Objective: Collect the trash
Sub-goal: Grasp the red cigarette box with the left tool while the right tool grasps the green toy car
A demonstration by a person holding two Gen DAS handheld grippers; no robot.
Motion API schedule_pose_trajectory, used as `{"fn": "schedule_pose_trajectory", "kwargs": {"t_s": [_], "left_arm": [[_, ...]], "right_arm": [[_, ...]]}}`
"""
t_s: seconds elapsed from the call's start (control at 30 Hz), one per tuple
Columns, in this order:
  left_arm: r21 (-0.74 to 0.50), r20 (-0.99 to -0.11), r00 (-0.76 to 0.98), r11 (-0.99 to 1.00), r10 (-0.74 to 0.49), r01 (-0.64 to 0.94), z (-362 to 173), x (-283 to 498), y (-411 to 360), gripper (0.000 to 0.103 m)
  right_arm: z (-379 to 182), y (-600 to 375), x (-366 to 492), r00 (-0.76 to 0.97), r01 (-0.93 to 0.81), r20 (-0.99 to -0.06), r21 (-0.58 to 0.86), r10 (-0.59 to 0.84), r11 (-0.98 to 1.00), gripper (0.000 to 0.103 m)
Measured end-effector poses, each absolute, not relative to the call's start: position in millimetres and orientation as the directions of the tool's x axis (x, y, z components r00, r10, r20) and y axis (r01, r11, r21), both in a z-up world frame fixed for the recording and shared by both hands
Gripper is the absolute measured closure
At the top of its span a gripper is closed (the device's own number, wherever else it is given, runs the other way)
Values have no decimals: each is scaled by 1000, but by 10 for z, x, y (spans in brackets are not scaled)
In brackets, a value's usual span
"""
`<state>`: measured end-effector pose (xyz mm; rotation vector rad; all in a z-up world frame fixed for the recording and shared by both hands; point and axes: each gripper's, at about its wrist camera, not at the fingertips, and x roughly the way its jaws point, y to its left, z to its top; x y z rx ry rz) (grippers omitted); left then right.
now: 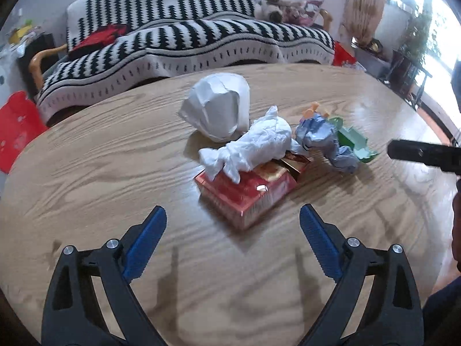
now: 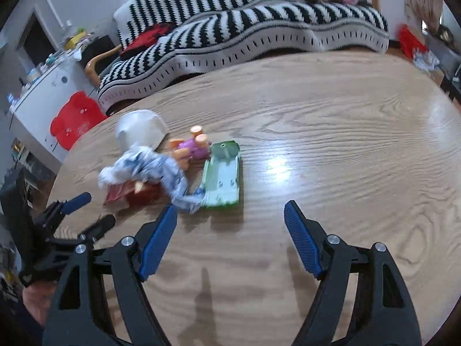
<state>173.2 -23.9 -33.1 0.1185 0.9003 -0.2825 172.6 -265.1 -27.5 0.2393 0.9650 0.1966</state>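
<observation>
A: Where do the claws stand?

B: The left claw point(image 1: 232, 216) hangs spread wide with nothing between its blue pads, low over the wooden desk point(image 1: 100, 158). The right claw point(image 2: 230, 212) is likewise released and bare.

A: And the trash?

B: Just ahead of the left claw lies a red box point(image 1: 245, 193), with a crumpled white tissue point(image 1: 253, 147) resting on its far end. Behind them sits a white paper bag point(image 1: 219, 106). To the right, a crumpled bluish wrapper point(image 1: 322, 141) touches a green carton point(image 2: 223, 173), which lies flat ahead of the right claw. A small purple and orange toy point(image 2: 193, 144) lies just beyond the carton.

A: Past the desk?

B: A sofa under a black-and-white striped throw point(image 1: 201, 37).
</observation>
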Motion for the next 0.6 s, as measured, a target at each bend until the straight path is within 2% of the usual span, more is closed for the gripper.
{"fn": "schedule_pose_trajectory", "kwargs": {"t_s": [0.13, 0.27, 0.33, 0.37, 0.4, 0.43, 0.47, 0.5, 0.6], "left_arm": [[25, -800, 576, 949, -170, 316, -484, 1932, -338, 12], [-27, -805, 555, 949, -208, 315, -521, 2085, -300, 11], [-46, -803, 554, 950, -219, 310, -516, 2129, -281, 11], [-54, -806, 548, 949, -225, 310, -522, 2141, -283, 11], [-50, -805, 549, 948, -225, 315, -521, 2125, -296, 16], [-40, -803, 553, 944, -225, 327, -503, 2090, -323, 26], [-12, -803, 557, 939, -214, 343, -490, 2052, -369, 27], [4, -803, 558, 935, -209, 355, -472, 2034, -396, 39], [25, -813, 547, 926, -200, 376, -413, 1900, -457, 43]], "right_arm": [[-351, -2580, 1962, 554, -55, -794, 266, 251, 962, 29], [-470, -2479, 2122, 540, -59, -814, 215, 212, 975, 30], [-515, -2413, 2149, 540, -69, -821, 175, 184, 982, 40], [-521, -2369, 2142, 542, -81, -824, 145, 165, 986, 49], [-519, -2338, 2126, 544, -89, -825, 122, 151, 988, 55], [-518, -2300, 2109, 539, -104, -829, 110, 149, 989, 69], [-506, -2291, 2087, 539, -106, -828, 111, 151, 988, 69], [-495, -2294, 2070, 539, -107, -828, 116, 155, 988, 69], [-390, -2308, 1992, 558, -104, -815, 115, 154, 988, 69]]}}
